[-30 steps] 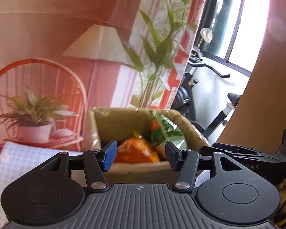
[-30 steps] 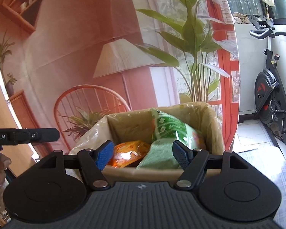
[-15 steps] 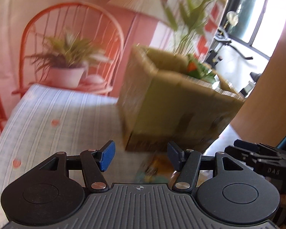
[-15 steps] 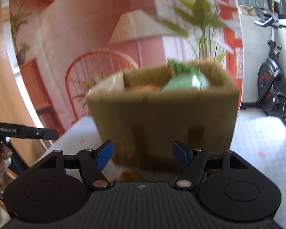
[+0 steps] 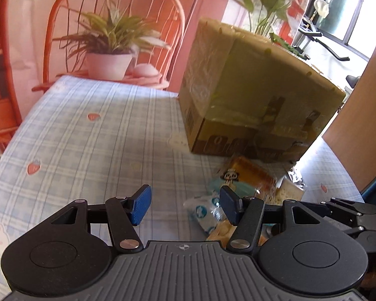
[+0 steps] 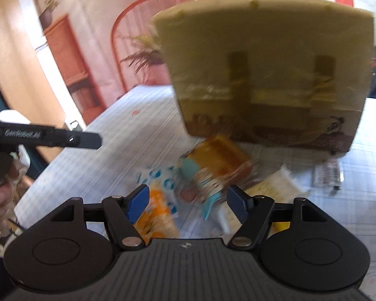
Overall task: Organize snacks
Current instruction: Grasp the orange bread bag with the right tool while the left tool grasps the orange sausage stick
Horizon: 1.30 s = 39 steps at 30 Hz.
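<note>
A tan cardboard box (image 5: 258,92) stands on the blue checked tablecloth (image 5: 87,138); it also shows in the right wrist view (image 6: 265,75). Several snack packets lie in front of it: an orange-brown packet (image 5: 250,173) (image 6: 218,160), a white-and-blue packet (image 5: 203,210) (image 6: 158,178), an orange packet (image 6: 158,215) and a pale cracker packet (image 5: 290,190) (image 6: 270,188). My left gripper (image 5: 185,208) is open and empty, just above the white-and-blue packet. My right gripper (image 6: 188,203) is open and empty over the packets. The right view is blurred.
A printed backdrop with a red chair (image 5: 112,12) and potted plant (image 5: 110,50) hangs behind the table. A wooden panel (image 5: 363,115) stands at the right. The other gripper's body (image 6: 42,135) shows at the left of the right wrist view. A small wrapped packet (image 6: 325,173) lies right of the box.
Both grippers have dropped from above the box opening down toward the table in front of it. The box interior is no longer visible; the loose packets now are. Both stay open.
</note>
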### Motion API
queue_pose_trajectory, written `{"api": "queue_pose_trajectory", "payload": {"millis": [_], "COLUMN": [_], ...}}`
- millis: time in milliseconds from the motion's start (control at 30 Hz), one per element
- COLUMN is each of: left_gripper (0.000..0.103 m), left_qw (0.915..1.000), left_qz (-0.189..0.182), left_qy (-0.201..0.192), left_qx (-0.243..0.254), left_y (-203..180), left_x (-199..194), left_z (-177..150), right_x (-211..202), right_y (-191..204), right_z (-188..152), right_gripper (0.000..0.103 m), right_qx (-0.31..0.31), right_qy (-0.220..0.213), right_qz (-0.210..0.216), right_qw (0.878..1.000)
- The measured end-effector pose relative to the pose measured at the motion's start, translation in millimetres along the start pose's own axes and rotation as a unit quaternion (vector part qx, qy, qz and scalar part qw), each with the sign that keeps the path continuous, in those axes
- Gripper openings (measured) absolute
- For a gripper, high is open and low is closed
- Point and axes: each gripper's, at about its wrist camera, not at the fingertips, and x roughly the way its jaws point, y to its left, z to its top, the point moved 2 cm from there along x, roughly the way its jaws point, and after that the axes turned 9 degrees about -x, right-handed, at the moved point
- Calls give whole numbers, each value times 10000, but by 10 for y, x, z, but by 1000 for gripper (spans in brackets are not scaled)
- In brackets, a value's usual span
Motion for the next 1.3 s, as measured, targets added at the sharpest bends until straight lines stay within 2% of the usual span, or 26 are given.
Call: {"api": "queue_pose_trajectory", "payload": {"millis": [333, 467, 500, 533, 667, 800, 967, 1100, 1300], "left_gripper": [63, 63, 63, 63, 62, 61, 53, 47, 44], "left_qw": [9999, 9998, 9998, 9998, 9995, 9990, 9963, 9892, 9771], "left_qz": [-26, -63, -82, -104, -189, -311, -564, -885, -854], "left_qy": [109, 152, 163, 174, 229, 279, 436, 825, 1301], "left_qx": [-84, -71, -55, -37, 76, 180, 479, 828, 1453], "left_y": [34, 39, 39, 38, 26, -13, -116, -226, -377], "left_x": [24, 38, 41, 45, 78, 101, 102, 131, 316], "left_z": [-156, -196, -204, -214, -262, -301, -389, -510, -665], "right_x": [274, 382, 402, 407, 364, 222, 3, -154, -241], "right_y": [249, 299, 302, 294, 238, 169, -5, -164, -301], "right_z": [-124, -191, -204, -214, -199, -148, -69, -44, -79], "right_gripper": [70, 59, 52, 51, 45, 44, 44, 44, 44], "right_qx": [-440, -591, -586, -561, -421, -262, 66, 321, 587], "right_qy": [441, 658, 687, 703, 571, 313, -63, -225, -312], "right_qz": [326, 332, 325, 343, 348, 258, -5, -172, -300], "right_qw": [9975, 9955, 9954, 9954, 9969, 9988, 10000, 9991, 9973]}}
